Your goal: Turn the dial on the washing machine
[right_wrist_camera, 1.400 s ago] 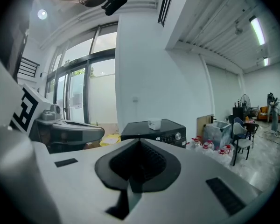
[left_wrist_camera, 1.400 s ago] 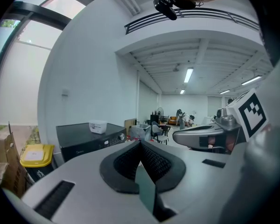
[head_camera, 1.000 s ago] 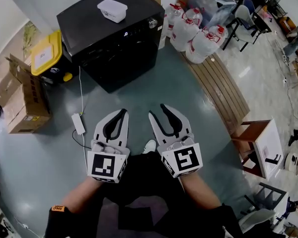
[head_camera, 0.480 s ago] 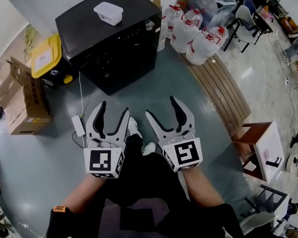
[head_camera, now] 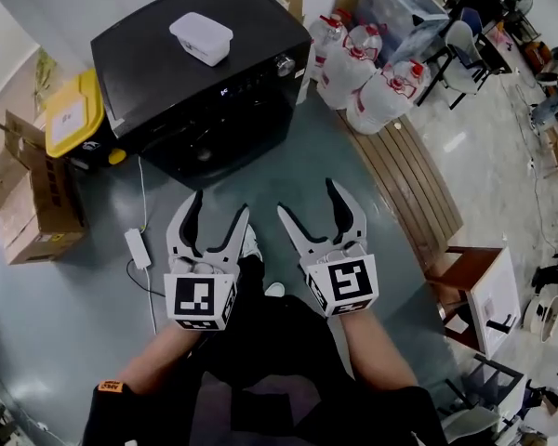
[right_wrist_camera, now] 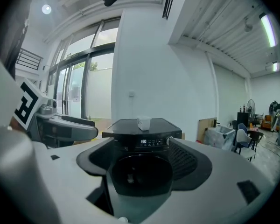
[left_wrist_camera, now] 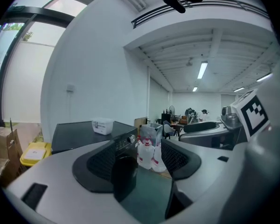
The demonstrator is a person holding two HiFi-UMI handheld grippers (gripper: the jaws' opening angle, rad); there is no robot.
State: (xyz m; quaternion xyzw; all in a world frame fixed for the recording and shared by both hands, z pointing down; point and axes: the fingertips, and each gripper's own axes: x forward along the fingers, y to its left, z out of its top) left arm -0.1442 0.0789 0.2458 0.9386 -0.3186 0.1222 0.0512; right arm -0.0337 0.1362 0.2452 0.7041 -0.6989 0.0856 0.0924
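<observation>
Well short of the washing machine (head_camera: 195,72), left tool (head_camera: 219,204) and right tool (head_camera: 309,198) have just opened wide, empty; bring 1 squarely onto the corner dial (head_camera: 285,64).

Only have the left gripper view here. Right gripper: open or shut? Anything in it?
Observer: The right gripper is open. Its jaws have just been opening and nothing is between them. Its view looks square at the front of the black front-loading washing machine.
Operator: Display on?
Observer: Yes, white digits glow on its front, left of the silver round dial.
Operator: Anything on the floor?
Observer: Head view shows a white power strip with its cable on the grey-green floor, off to the left, short of the machine.
</observation>
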